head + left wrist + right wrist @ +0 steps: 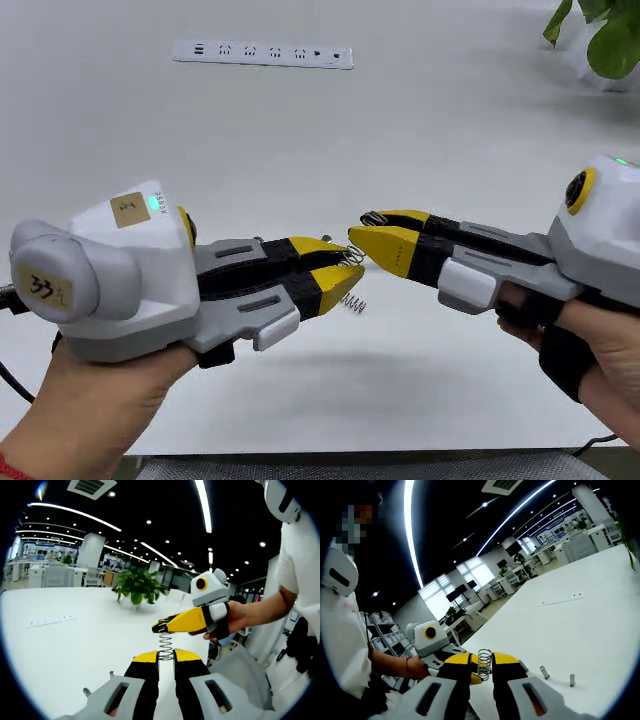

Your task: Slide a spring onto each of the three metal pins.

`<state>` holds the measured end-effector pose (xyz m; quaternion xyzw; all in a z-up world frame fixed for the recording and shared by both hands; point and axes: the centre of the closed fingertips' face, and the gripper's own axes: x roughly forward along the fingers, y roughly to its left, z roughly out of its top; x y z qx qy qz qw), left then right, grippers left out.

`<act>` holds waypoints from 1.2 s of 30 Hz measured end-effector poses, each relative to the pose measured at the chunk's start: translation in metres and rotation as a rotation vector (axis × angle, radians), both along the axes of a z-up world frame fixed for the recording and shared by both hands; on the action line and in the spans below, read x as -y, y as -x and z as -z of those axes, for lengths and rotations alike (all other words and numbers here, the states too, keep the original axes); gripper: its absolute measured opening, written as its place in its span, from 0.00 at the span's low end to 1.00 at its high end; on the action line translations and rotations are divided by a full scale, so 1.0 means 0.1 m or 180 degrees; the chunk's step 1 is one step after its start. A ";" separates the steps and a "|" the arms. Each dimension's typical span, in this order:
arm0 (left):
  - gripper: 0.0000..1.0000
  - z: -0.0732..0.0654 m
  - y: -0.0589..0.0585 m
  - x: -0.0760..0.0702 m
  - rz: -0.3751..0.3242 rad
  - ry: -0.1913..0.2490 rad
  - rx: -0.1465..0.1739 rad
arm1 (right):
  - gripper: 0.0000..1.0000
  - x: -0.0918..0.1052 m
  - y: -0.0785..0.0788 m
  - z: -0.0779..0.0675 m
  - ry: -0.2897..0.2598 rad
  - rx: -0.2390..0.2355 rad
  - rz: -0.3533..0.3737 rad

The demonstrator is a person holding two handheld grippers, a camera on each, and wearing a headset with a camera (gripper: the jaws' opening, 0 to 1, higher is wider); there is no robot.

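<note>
My left gripper (338, 272) and my right gripper (362, 236) meet tip to tip above the white table (300, 140). A thin steel spring (165, 645) stands between the left gripper's yellow fingers (145, 657) and reaches up to the right gripper's tips (161, 626). In the right gripper view a spring (484, 664) is clamped between that gripper's yellow fingers (506, 659). Whether both hold one spring or two I cannot tell. Another spring (355, 303) lies on the table under the tips. Short metal pins (544, 672) (572, 679) stand upright on the table, as do pins (111, 673).
A white power strip (262, 52) lies at the table's far side. A green plant (598, 30) stands at the far right corner. The person's hands hold both gripper bodies near the table's front edge.
</note>
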<state>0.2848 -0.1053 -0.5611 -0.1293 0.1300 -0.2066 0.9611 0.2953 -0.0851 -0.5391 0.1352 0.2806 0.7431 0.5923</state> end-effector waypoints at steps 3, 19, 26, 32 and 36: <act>0.10 0.01 0.01 0.02 0.0032 0.0013 0.0002 | 0.14 0.01 0.00 0.00 -0.0013 -0.0036 -0.0007; 0.11 0.06 0.00 0.09 0.0147 -0.0047 -0.0036 | 0.11 0.04 0.04 0.02 0.0076 0.0157 -0.0122; 0.13 0.09 0.00 0.12 0.0189 -0.0090 -0.0071 | 0.11 0.04 0.06 0.00 0.0094 0.0290 -0.0201; 0.13 0.09 0.00 0.14 0.0210 -0.0097 -0.0085 | 0.11 0.04 0.09 -0.02 0.0116 0.0416 -0.0270; 0.12 0.09 0.01 0.15 0.0218 -0.0093 -0.0090 | 0.11 0.04 0.11 -0.01 0.0130 0.0476 -0.0300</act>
